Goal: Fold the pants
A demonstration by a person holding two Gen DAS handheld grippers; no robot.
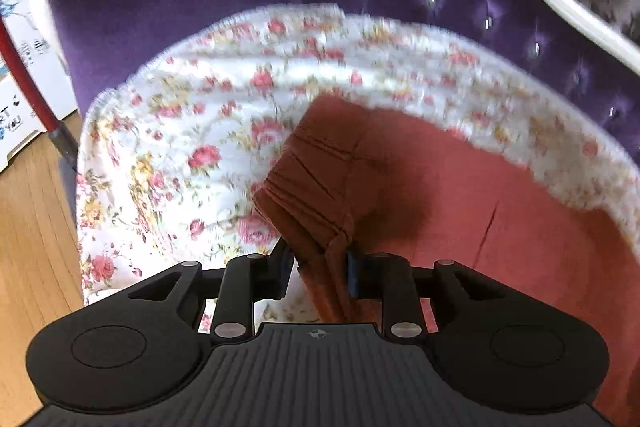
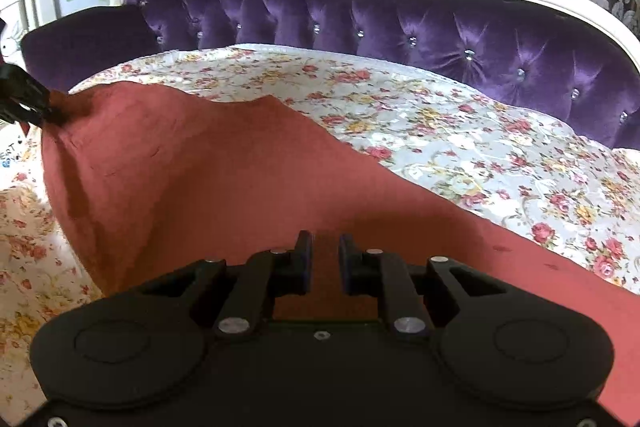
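Black two-finger left gripper (image 1: 318, 267) has a bunched fold of the rust-red cloth pants (image 2: 240, 187) between its fingers, seemingly pinched. Right gripper (image 2: 325, 263), fingers slightly apart, straddles the cloth; whether it grips, I cannot tell. Pants lie on the floral bedspread (image 2: 480, 147) before a purple tufted headboard (image 2: 440, 35).

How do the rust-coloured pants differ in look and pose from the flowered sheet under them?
The pants are one plain rust colour; the sheet is pale, with red and yellow flowers. The pants rise into a peak at one end; the sheet lies spread on the sofa. The pants cover only part of the sheet. Both are soft cloth.
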